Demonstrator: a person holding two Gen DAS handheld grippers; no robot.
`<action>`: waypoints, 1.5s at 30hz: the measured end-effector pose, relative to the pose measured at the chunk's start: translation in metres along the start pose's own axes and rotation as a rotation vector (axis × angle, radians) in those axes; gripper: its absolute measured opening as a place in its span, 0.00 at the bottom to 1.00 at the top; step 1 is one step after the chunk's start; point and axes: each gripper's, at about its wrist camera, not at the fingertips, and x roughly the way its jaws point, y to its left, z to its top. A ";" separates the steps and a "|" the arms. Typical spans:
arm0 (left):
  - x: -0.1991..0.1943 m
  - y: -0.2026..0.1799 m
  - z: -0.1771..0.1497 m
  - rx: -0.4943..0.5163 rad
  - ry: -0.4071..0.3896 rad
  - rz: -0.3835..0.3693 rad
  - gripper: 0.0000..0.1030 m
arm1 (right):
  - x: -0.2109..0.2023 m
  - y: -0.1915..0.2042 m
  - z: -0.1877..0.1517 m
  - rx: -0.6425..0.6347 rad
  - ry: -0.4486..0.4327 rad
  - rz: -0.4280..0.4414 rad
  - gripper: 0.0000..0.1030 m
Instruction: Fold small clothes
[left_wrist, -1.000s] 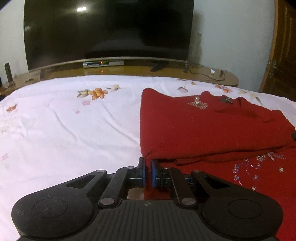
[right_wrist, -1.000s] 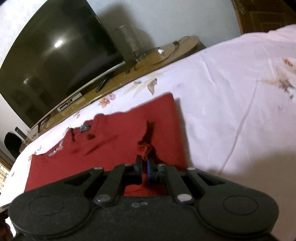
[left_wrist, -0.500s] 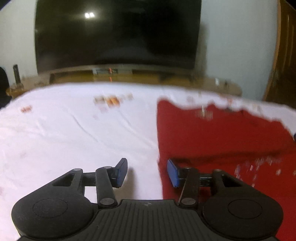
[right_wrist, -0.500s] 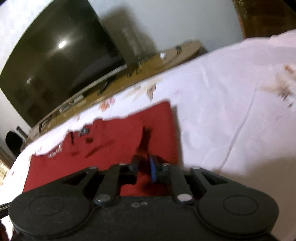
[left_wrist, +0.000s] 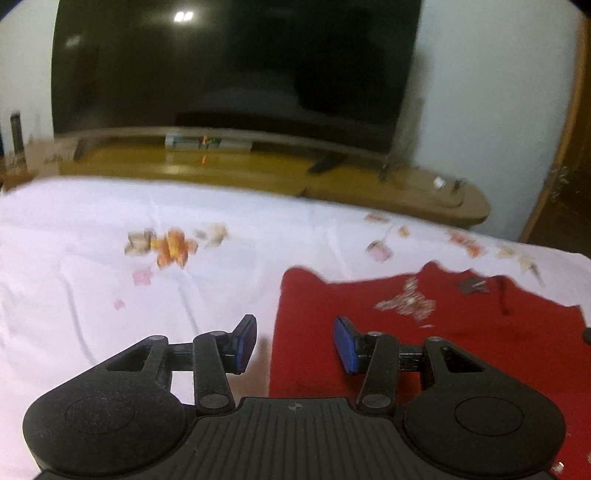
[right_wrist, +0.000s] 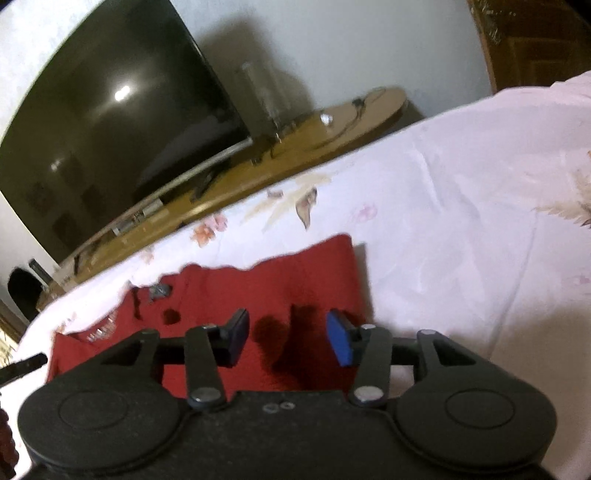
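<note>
White bedsheet (left_wrist: 92, 295) is carrying the red top (left_wrist: 461, 350); both tongs (left_wrist: 294, 343) (right_wrist: 284, 338) are hanging apart, needing a flat edge grip.

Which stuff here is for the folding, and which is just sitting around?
For the folding:
red top
left claw, open
right claw, open
bedsheet it lies on

Just sitting around:
TV
wooden stand
set-top box

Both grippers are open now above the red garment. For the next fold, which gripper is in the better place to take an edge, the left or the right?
Probably the left gripper: its open jaws straddle the left side edge of the red garment on the white bedsheet. The right gripper hangs over the cloth, inside its right edge.
</note>
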 end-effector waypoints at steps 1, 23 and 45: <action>0.009 0.003 -0.001 -0.030 0.023 -0.008 0.45 | 0.003 0.000 0.000 -0.011 0.009 -0.005 0.42; 0.023 -0.006 -0.011 0.040 0.021 0.033 0.45 | -0.025 -0.003 -0.001 -0.081 -0.100 0.045 0.55; 0.018 -0.004 -0.007 0.018 -0.003 -0.004 0.45 | -0.032 0.025 -0.006 -0.173 -0.068 0.090 0.05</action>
